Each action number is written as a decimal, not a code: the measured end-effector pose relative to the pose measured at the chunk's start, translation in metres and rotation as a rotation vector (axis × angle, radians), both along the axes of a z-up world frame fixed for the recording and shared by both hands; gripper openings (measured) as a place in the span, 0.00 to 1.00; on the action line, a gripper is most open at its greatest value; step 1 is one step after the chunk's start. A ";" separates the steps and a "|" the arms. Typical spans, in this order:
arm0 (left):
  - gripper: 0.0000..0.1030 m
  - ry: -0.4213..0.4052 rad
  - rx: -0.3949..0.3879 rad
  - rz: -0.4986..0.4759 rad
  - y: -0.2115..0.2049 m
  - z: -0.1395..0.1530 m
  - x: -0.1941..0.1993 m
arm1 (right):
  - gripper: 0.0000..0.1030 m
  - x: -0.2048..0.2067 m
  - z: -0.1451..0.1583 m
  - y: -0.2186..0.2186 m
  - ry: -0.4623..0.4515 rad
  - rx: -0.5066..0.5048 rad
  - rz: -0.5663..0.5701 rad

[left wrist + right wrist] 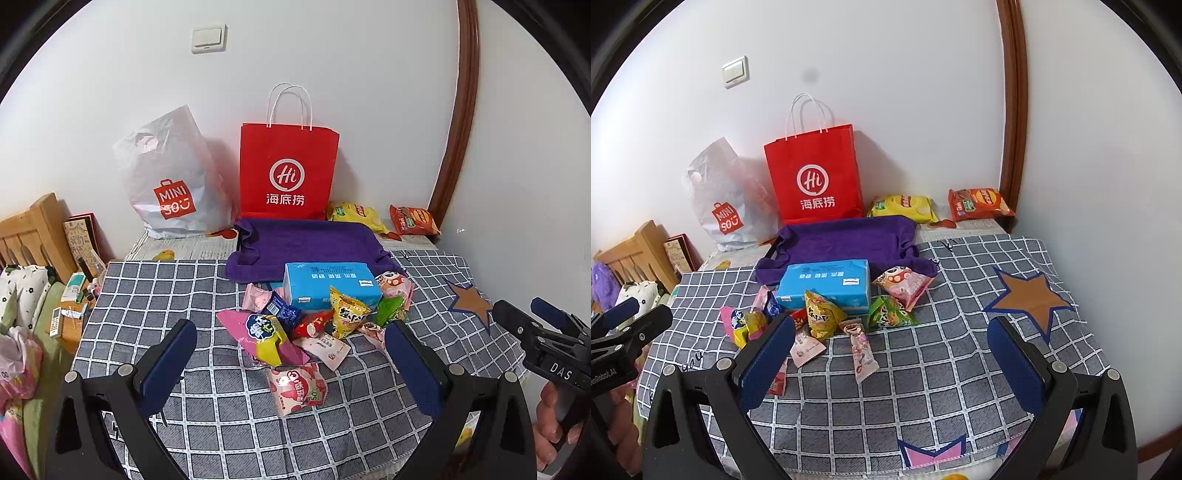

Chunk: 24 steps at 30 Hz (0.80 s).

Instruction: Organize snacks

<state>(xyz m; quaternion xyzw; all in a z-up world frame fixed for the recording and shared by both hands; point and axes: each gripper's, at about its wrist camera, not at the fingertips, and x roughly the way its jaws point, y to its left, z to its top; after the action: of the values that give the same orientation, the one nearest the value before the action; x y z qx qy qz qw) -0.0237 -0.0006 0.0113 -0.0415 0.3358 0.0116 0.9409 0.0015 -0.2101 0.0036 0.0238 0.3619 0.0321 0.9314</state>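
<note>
A pile of small snack packets [314, 328] lies on the grey checked cloth [155, 295], in front of a blue tissue pack [332, 284]. A pink strawberry packet [297, 387] lies nearest me. The pile also shows in the right wrist view [820, 317], with the blue pack [823, 284] behind it. A purple fabric tray [306, 242] sits behind. My left gripper [291, 354] is open and empty, above the pile's near side. My right gripper [892, 350] is open and empty, to the right of the pile.
A red paper bag [288, 173] and a white plastic bag [170, 177] stand against the wall. Yellow [356, 216] and orange chip bags [413, 219] lie at the back right. A wooden bed frame [33, 229] and cluttered side table are on the left.
</note>
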 end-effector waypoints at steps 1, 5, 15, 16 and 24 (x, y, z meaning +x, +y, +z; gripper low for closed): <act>0.99 0.000 0.000 0.000 0.000 0.000 0.000 | 1.00 0.000 0.000 0.001 0.000 -0.001 0.001; 0.99 -0.001 0.001 -0.001 0.000 0.000 -0.001 | 1.00 0.000 0.000 0.003 0.005 -0.007 0.005; 0.99 -0.002 0.004 0.001 0.003 0.004 0.000 | 1.00 0.004 -0.002 0.008 0.011 -0.005 0.013; 0.99 -0.003 0.003 0.002 0.003 0.004 0.000 | 1.00 0.003 -0.003 0.008 0.012 -0.005 0.014; 0.99 -0.003 0.004 0.006 0.006 0.006 0.002 | 1.00 0.005 -0.005 0.011 0.019 -0.005 0.019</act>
<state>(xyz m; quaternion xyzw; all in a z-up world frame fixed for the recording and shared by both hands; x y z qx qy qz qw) -0.0219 0.0056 0.0172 -0.0406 0.3341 0.0153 0.9415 0.0065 -0.1994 -0.0018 0.0181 0.3710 0.0399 0.9276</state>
